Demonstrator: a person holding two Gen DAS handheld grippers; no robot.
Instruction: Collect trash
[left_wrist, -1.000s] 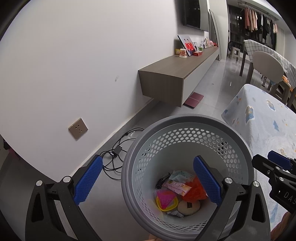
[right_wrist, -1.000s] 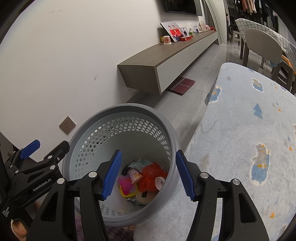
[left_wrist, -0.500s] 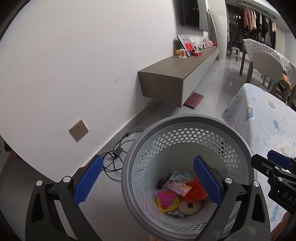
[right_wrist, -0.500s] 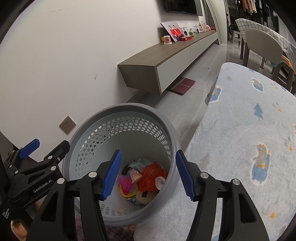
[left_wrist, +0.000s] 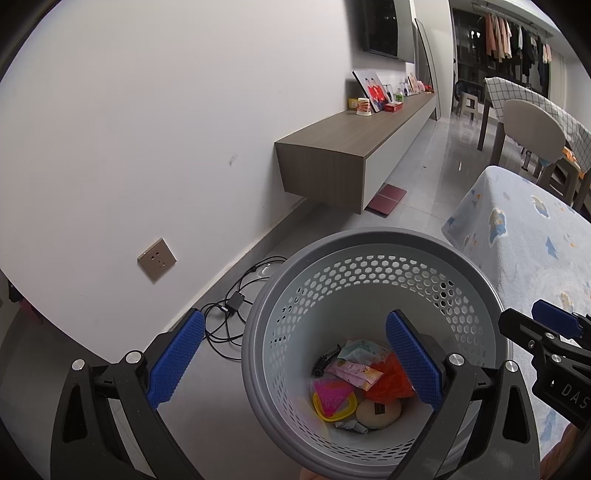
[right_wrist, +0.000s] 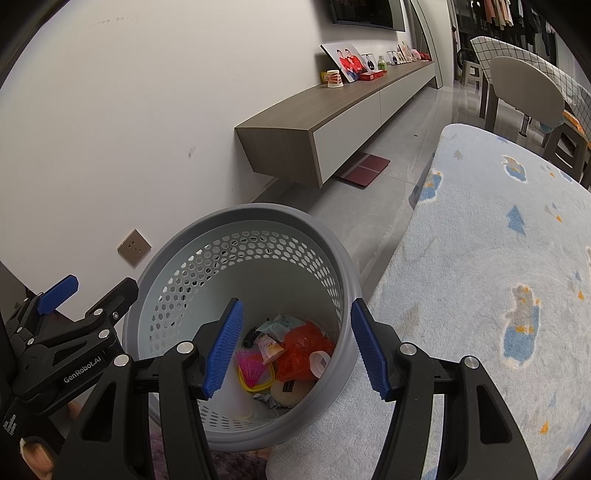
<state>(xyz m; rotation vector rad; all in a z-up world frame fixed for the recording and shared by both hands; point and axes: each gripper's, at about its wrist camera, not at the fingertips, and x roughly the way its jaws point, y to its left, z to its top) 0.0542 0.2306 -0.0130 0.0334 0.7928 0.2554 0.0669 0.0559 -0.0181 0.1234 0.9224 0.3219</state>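
Left wrist view: one grey basket on the floor holds several trash pieces. Two grippers, left gripper and right gripper, both gape wide, empty.

White-walled living room, grey tiled floor

A floating wood cabinet lines the wall; a blue patterned blanket lies right.

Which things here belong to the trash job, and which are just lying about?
Job:
- grey basket
- trash in it: orange bag, pink wrapper, tan disc

Lying about:
- cables
- red mat
- paper cup
- photo frame
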